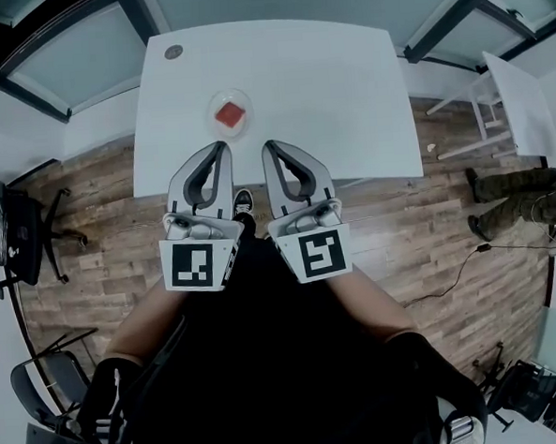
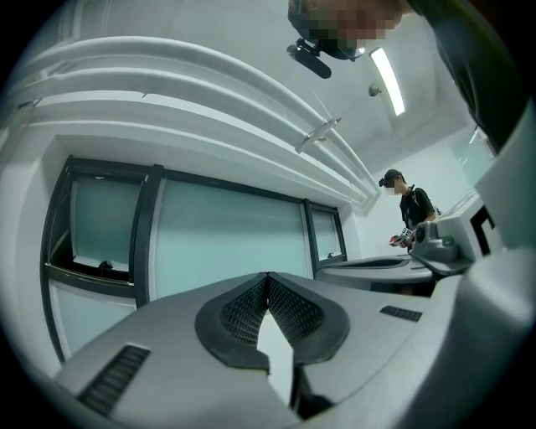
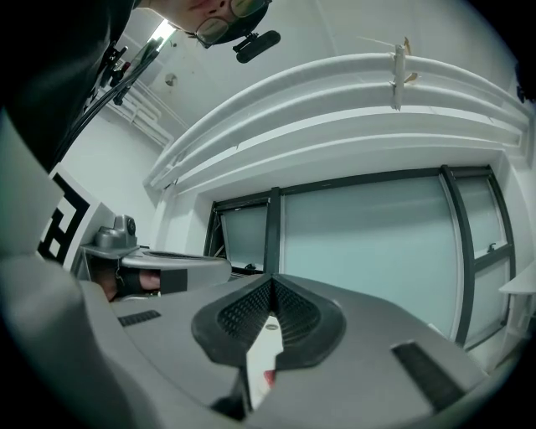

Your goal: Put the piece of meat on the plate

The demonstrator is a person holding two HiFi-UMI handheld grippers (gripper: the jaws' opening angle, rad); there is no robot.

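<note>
A red piece of meat lies in the middle of a clear round plate on the white table. Both grippers hang side by side over the table's near edge, short of the plate and pointing level towards it. The left gripper is shut with nothing between its pads, and its own view shows the jaws meeting against the far windows. The right gripper is shut and empty too. A sliver of the meat shows through the gap below its pads.
A small dark round disc lies at the table's far left corner. Office chairs stand at the left on the wooden floor. Another white table and a standing person are at the right.
</note>
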